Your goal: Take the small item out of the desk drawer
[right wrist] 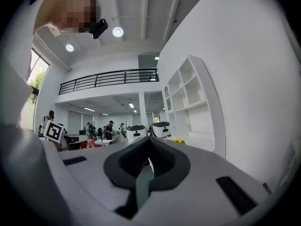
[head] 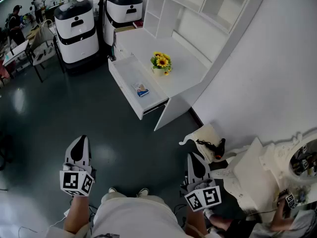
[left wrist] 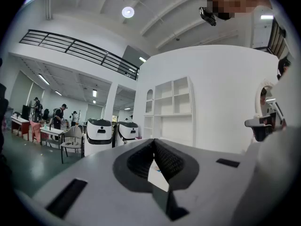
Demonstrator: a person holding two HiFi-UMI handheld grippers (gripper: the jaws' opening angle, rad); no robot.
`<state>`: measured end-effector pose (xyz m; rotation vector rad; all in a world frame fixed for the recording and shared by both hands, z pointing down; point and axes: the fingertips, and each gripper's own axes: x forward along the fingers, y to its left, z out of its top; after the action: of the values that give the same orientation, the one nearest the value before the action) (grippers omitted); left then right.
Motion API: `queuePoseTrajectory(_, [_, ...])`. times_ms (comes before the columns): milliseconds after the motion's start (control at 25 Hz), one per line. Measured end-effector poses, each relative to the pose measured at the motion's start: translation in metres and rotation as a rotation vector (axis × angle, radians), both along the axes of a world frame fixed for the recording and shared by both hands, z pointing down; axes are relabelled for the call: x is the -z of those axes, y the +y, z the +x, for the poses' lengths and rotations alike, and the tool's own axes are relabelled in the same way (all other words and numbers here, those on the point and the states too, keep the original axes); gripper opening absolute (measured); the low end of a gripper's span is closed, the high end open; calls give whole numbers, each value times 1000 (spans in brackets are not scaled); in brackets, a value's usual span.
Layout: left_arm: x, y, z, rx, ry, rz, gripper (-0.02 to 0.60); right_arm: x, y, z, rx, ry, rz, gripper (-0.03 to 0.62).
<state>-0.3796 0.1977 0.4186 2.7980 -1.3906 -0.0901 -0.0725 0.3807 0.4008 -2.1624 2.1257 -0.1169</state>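
Head view only: white, flat-topped desk (head: pixel 143 46) w/ open rectangular drawer (head: pixel 126 73). The small item (head: pixel 141 89), flat, blue-white, lies on the drawer floor. Gripper views show the shelf unit (left wrist: pixel 171 109) and hall.

Left gripper (head: pixel 79 147) and right gripper (head: pixel 196 162): ribbed black pads closed together, nothing held, both well apart from desk.

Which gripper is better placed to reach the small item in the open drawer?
Left, probably. Both grippers are shut, empty and far from the drawer. Only floor lies between the left gripper and the drawer's front, while the desk's end panel stands between the right gripper and the small item.
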Motion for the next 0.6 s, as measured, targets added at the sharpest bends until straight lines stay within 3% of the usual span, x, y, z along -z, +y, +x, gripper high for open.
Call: queuePoseTrajectory(600, [-10,15,-1,21,-16,-31,15,-11,3,-2,44,-19,-25,11])
